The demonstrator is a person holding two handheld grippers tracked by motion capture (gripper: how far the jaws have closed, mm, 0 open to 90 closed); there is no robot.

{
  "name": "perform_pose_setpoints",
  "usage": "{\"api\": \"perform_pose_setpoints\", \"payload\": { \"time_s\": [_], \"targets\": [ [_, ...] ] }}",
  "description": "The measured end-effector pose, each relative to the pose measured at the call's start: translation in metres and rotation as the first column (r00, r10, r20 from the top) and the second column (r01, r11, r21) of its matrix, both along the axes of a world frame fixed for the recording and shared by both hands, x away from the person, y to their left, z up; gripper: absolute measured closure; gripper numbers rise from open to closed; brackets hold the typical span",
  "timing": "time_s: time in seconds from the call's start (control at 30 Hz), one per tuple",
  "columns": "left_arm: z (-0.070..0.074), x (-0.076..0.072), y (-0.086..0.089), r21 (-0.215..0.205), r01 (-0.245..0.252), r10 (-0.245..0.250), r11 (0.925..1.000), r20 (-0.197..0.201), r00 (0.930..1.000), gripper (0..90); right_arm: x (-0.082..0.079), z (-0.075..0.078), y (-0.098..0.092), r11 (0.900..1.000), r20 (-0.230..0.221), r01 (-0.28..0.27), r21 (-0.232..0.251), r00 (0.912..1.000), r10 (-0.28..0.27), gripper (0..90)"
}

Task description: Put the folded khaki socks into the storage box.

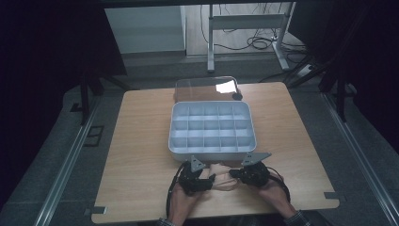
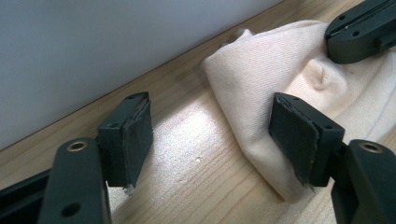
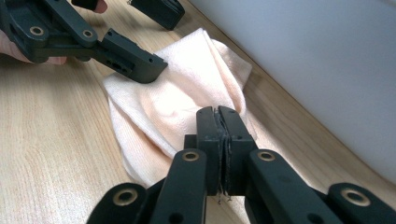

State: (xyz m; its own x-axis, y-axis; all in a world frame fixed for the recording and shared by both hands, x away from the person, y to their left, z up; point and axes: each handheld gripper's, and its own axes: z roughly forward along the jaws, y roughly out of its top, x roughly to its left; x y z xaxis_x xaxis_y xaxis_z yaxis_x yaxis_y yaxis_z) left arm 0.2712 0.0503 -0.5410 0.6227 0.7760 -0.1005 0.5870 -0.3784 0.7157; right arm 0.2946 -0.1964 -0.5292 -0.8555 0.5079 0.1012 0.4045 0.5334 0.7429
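Black jaws of the right claw (image 3: 219, 122) stand pressed together, and from the right gripper view it cannot be told for sure whether a fold of the cream cloth (image 3: 187, 93) is pinched between them or merely lies behind. That cloth sits crumpled on the wooden surface (image 1: 141, 141), just in front of the near wall of the grey compartment box (image 1: 211, 127), between the person's two hands. To the cloth's left, the left claw (image 2: 210, 135) is released, its jaws spread wide: one pad rests against the cloth's edge, the other hangs over bare wood, nothing gripped. Behind the box lies its clear lid (image 1: 204, 88).

The step in hand looks like gathering the cloth. To do it well, the left claw should slide further onto the cloth so both pads straddle a raised fold, then close before lifting. The right claw should hold steady, keeping clear of the box wall.
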Motion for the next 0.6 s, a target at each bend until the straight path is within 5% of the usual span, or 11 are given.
{"api": "perform_pose_setpoints", "payload": {
  "time_s": [0.13,0.37,0.43,0.5,0.6],
  "targets": [
    [0.001,-0.003,0.005,-0.054,-0.013,0.012,0.9985,-0.008,0.9999,33.8,-0.002,-0.002,0.003,1.0,0.022,-0.008,-0.016,0.9997,0.009,89.9],
    [-0.001,-0.002,0.009,-0.142,-0.001,-0.011,0.9898,-0.079,0.9968,48.4,-0.002,-0.005,0.002,1.0,0.019,-0.012,0.003,0.9997,0.012,90.0],
    [0.0,-0.002,0.003,-0.121,0.017,-0.026,0.9925,-0.069,0.9973,50.6,-0.003,-0.005,0.003,1.0,0.025,-0.014,0.001,0.9996,0.014,90.0],
    [0.003,-0.003,-0.006,-0.054,0.025,-0.028,0.9982,-0.061,0.9978,51.2,-0.004,-0.005,0.003,1.0,0.03,-0.013,-0.001,0.9995,0.013,90.0],
    [0.005,-0.001,-0.01,-0.044,0.018,-0.021,0.9989,-0.071,0.9973,51.3,-0.004,-0.006,0.003,1.0,0.039,-0.014,-0.005,0.9991,0.014,90.0]
  ]
}}
